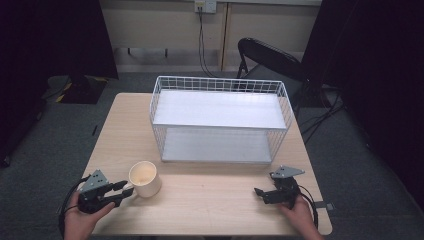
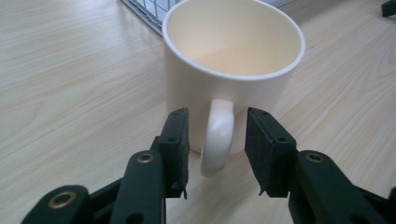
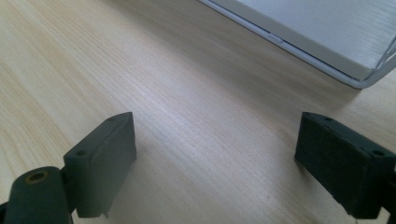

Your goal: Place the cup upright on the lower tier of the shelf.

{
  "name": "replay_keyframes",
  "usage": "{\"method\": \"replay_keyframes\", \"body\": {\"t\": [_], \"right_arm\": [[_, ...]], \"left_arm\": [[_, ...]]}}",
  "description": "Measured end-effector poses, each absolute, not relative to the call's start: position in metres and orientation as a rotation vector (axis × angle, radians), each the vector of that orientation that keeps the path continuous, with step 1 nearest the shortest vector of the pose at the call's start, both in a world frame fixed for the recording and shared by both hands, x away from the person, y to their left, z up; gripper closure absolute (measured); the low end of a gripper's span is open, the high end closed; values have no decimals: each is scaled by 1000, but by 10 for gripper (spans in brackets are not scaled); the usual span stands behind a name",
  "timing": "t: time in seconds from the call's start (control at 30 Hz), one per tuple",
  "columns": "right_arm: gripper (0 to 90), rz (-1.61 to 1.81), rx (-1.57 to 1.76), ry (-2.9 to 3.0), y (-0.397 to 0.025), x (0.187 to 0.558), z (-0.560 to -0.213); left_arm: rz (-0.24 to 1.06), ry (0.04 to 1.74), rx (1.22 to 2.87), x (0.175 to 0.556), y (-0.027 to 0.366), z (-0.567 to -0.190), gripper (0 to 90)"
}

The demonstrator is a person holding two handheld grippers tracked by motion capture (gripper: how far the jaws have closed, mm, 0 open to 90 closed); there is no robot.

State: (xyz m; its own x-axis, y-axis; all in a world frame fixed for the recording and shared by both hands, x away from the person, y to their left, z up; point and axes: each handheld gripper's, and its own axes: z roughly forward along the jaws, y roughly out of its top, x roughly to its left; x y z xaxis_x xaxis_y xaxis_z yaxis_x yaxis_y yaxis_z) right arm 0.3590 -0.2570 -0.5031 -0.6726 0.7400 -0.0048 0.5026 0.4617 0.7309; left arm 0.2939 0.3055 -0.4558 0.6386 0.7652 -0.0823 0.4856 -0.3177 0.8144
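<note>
left claw (image 2: 217,140) stood apart astride mug (image 2: 231,60) handle; you needed centring before squeezing. right claw (image 3: 215,163) gaped, idle over desk (image 3: 196,116).

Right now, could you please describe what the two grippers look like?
Both are black, with two blocky jaws. The left gripper and right gripper each carry a grey three-cornered plate on top and trail a black cable. Brass-coloured rivets mark the linkages. No sleeves are visible.
</note>
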Motion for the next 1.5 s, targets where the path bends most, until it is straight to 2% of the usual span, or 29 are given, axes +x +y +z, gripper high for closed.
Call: {"method": "replay_keyframes", "body": {"t": [0.27,0.73,1.37,1.5], "right_arm": [[118,1036,1057,2393,-257,359,-503],[118,1036,1056,2393,-257,359,-503],[118,1037,1056,2393,-257,359,-503],[118,1036,1056,2393,-257,359,-503]], "left_arm": [[407,973,1996,297,305,-455,618],[377,964,1998,298,305,-451,705],[369,952,2029,300,304,-450,734],[364,956,2028,300,304,-448,773]]}}
